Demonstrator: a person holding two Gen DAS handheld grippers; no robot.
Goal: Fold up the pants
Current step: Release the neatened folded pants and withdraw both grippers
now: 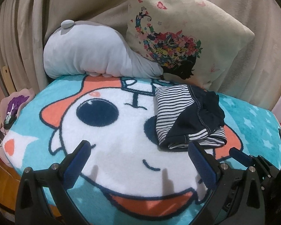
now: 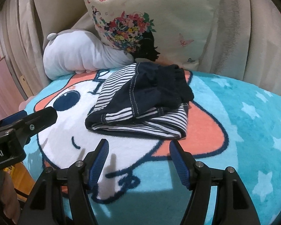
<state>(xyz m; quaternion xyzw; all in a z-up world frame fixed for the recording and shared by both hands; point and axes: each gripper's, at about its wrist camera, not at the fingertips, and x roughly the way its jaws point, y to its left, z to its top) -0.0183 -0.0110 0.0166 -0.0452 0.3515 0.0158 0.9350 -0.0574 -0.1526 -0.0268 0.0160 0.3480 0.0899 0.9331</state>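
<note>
The pants [image 1: 189, 116], navy with navy-and-white striped panels, lie folded in a small bundle on the cartoon blanket [image 1: 110, 142]; they also show in the right wrist view [image 2: 140, 105]. My left gripper [image 1: 138, 146] is open and empty, above the blanket just in front and left of the bundle. My right gripper [image 2: 139, 146] is open and empty, just in front of the bundle's near edge. The right gripper's finger [image 1: 239, 154] shows at the right of the left wrist view, and the left gripper's body [image 2: 24, 125] at the left of the right wrist view.
A grey plush pillow [image 1: 95, 56] and a beige cushion with a flower print [image 1: 178, 43] lean against beige curtains [image 1: 28, 28] behind the blanket. The teal blanket with stars [image 2: 252, 131] stretches right. A wooden edge [image 1: 3, 178] and small items lie at far left.
</note>
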